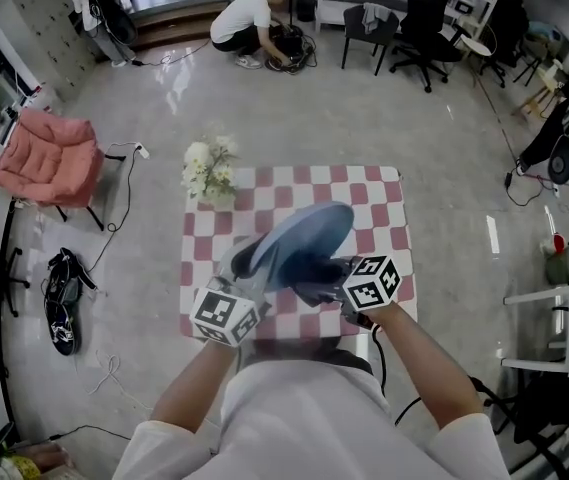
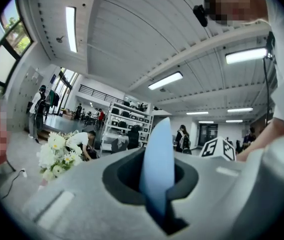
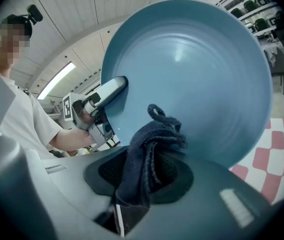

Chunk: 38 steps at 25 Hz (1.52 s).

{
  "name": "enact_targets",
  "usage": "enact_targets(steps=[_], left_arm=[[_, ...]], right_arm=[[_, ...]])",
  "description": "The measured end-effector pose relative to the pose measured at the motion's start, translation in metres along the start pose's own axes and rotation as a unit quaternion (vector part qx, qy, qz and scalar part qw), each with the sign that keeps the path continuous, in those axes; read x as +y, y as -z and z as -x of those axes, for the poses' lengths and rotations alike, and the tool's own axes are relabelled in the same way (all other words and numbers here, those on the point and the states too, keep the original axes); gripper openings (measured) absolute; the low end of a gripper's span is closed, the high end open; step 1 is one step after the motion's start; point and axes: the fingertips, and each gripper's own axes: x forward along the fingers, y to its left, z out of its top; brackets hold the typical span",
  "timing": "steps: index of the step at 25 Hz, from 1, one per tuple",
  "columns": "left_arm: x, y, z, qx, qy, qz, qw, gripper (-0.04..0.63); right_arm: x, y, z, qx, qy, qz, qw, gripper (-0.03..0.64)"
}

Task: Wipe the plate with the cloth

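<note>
Tilted plate [image 1: 304,234] in left gripper [image 2: 159,185] (right gripper [image 3: 140,193]: cloth [image 3: 142,160]).

Round plate [image 3: 196,69]: light blue
Knit cloth [image 3: 144,159]: dark navy
Table [image 1: 376,190]: pink-and-white checks
Flower bunch [image 1: 207,171]: white

A square surface [image 1: 374,193] under a red-and-white checked cover stands on the pale, glossy floor [image 1: 164,98]. A bunch of white flowers [image 1: 207,171] sits at its far left corner, overhanging the edge. The rest of the visible cover is bare checks.
</note>
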Motion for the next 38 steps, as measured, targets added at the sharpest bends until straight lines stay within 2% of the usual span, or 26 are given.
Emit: enact_targets(steps=[3,8,17,29,34,38], left_arm=[[0.009,0.004,0.004,0.0,-0.006,0.024,0.9997,0.035],[0.029,0.014,0.017,0.004,-0.018,0.064,0.9978,0.035],[0.057,0.038,0.04,0.022,-0.04,0.137,0.9895,0.035],[0.072,0.056,0.048,0.033,-0.055,0.197,0.9784,0.035],[0.069,0.068,0.048,0.038,-0.067,0.237,0.9686,0.035],[0.067,0.079,0.051,0.04,-0.07,0.265,0.9608,0.035]], right_arm=[[0.008,0.004,-0.003,-0.003,0.004,0.007,1.0,0.123],[0.013,0.01,-0.003,-0.013,0.041,0.023,0.999,0.123],[-0.002,0.02,0.018,-0.066,0.098,-0.012,0.993,0.123],[-0.035,0.019,0.062,-0.125,0.189,-0.036,0.973,0.123],[-0.052,0.013,0.082,-0.156,0.237,-0.044,0.958,0.123],[-0.054,0.015,0.091,-0.162,0.248,-0.034,0.955,0.123]])
